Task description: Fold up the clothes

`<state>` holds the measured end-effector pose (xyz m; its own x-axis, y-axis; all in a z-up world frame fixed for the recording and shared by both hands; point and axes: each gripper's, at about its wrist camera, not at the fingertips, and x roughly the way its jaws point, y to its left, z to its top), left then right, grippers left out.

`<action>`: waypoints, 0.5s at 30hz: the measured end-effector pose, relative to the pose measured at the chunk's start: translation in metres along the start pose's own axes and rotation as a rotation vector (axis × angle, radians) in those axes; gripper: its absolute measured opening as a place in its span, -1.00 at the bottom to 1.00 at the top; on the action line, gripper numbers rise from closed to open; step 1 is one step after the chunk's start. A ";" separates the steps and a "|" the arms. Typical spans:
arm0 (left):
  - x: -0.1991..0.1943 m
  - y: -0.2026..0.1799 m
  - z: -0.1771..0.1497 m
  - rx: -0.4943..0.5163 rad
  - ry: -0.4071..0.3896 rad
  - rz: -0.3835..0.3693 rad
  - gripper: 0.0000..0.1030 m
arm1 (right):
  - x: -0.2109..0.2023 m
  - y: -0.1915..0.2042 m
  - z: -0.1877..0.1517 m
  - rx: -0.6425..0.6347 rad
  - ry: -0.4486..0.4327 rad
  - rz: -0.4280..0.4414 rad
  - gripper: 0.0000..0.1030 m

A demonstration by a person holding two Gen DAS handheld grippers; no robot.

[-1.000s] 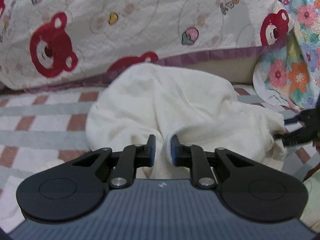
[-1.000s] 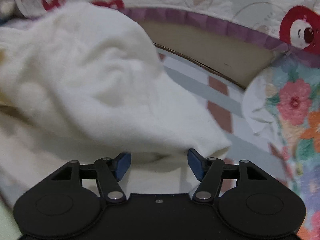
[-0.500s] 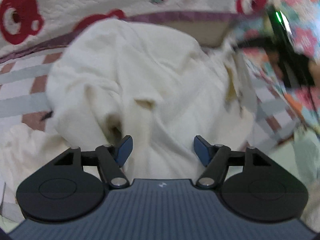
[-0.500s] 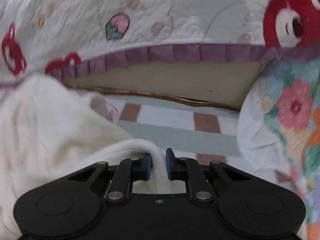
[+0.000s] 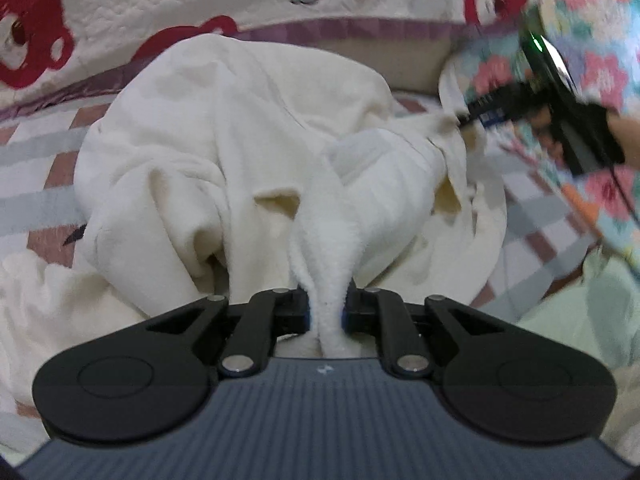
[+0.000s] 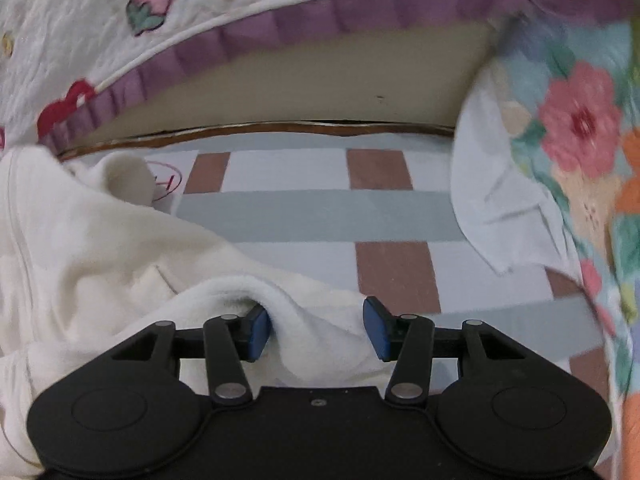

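Checked sheeting in grey, white and brown covers the bed, with a bear-print quilt edged in purple hanging along its far side at twelve o'clock and a floral cloth bunched at three o'clock. In the right wrist view bare sheet lies ahead of the fingers up to the quilt; the floral cloth closes off the right. A cream fleece garment lies crumpled in a heap in the middle of the bed, so no long axis can be made out; one ridge runs from the heap toward six o'clock in the left wrist view. The left gripper is closing, its fingers narrow and pinching that ridge. The right gripper is opening; a fold of the garment lies against its left finger and clear of the other. In the left wrist view it sits at two o'clock by the garment's far corner.
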<state>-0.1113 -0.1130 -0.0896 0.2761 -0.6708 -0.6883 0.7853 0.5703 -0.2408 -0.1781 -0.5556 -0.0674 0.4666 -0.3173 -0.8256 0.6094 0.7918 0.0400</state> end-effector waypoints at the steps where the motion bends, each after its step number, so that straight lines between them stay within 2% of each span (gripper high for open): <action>1: 0.000 0.004 0.001 -0.018 -0.009 -0.001 -0.78 | -0.003 -0.001 -0.002 0.012 -0.006 -0.003 0.05; 3: 0.003 0.010 0.003 -0.040 -0.014 0.007 -0.78 | -0.008 0.000 -0.007 0.002 -0.023 -0.019 0.06; 9: 0.003 0.013 0.004 -0.072 -0.034 0.020 -0.78 | -0.018 0.016 -0.031 -0.177 -0.059 -0.111 0.06; 10: 0.002 0.013 0.005 -0.064 -0.043 0.029 -0.78 | -0.018 0.015 -0.034 -0.198 -0.059 -0.117 -0.09; 12: -0.003 0.010 0.008 -0.036 -0.069 0.055 -0.78 | -0.018 0.012 -0.040 -0.212 -0.051 -0.104 -0.84; 15: -0.017 0.000 0.011 0.032 -0.131 0.104 -0.78 | -0.039 0.010 -0.040 -0.149 -0.132 -0.035 -0.85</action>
<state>-0.1100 -0.1069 -0.0703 0.4254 -0.6659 -0.6128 0.7654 0.6261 -0.1491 -0.2165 -0.5145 -0.0572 0.5329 -0.4042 -0.7434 0.5297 0.8445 -0.0795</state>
